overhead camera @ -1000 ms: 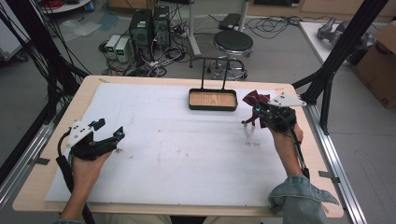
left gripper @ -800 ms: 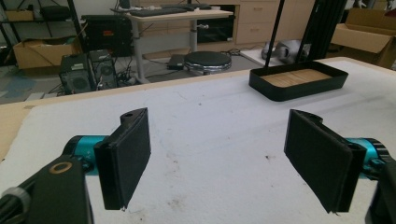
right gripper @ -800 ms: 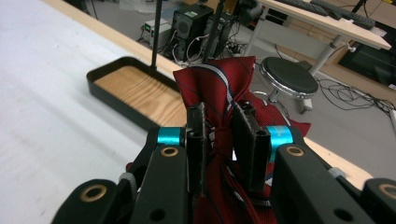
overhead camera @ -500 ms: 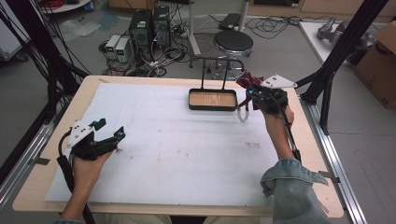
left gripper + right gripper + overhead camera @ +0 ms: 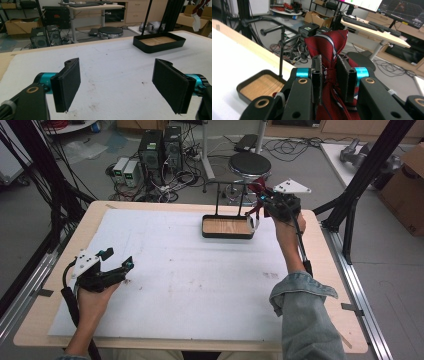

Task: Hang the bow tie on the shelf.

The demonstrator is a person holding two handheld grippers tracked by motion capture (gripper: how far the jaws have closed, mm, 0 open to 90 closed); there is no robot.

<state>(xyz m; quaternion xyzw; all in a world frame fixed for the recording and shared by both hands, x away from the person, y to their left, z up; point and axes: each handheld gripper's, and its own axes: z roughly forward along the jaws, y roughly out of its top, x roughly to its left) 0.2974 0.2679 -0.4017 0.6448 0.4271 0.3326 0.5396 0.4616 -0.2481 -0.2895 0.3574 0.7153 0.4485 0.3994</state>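
**Red bow tie held above the tray at the far edge**

The tabletop (image 5: 190, 285) is covered by a white sheet. Near its far edge, right of the middle, a black tray (image 5: 227, 234) with a wooden floor is set; nothing is seen lying in it. Just beside the tray's right end, raised off the tabletop, the right claw (image 5: 331, 75) is clamped on the knot of a red striped bow tie (image 5: 329, 47). Near the left edge, the left claw (image 5: 120, 85) is held wide open with nothing between its pads.

The tray (image 5: 227, 227) sits at the far side of the table (image 5: 60, 270). The bow tie (image 5: 259, 187) hangs above the tray's right end. The left gripper (image 5: 122, 270) rests far left of the tray.
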